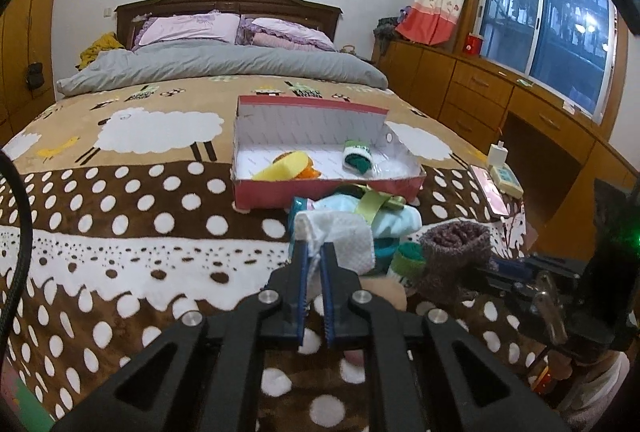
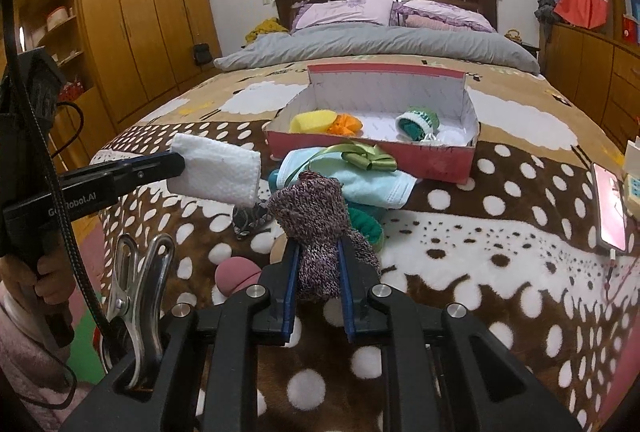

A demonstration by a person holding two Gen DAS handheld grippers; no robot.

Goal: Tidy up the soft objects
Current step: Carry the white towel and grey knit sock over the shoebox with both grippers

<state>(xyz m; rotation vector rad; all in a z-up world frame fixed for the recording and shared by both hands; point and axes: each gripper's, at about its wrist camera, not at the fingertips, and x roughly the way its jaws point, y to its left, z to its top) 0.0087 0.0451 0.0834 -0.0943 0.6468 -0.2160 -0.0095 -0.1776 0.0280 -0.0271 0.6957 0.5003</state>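
My left gripper (image 1: 314,246) is shut on a corner of a folded white cloth (image 1: 344,236), lifted above the spotted blanket; the right wrist view shows this cloth (image 2: 218,174) hanging from the left gripper (image 2: 176,162). My right gripper (image 2: 320,244) is shut on a purple knitted sock (image 2: 312,212), which stands up between the pads. Beyond them lies a pile with a light-blue cloth (image 2: 360,184), a green ribbon bow (image 2: 360,156) and a teal item (image 2: 366,224). An open red box (image 2: 372,156) behind holds a yellow sponge (image 2: 312,120), an orange piece and a green-white sock (image 2: 418,122).
A phone (image 2: 610,208) and a small white device (image 1: 506,180) lie at the bed's right edge. A pink ball (image 2: 234,276) and a dark patterned sock (image 2: 248,220) rest near the pile. A metal clip (image 2: 136,272) hangs by my right gripper. Wooden cabinets (image 1: 480,92) flank the bed.
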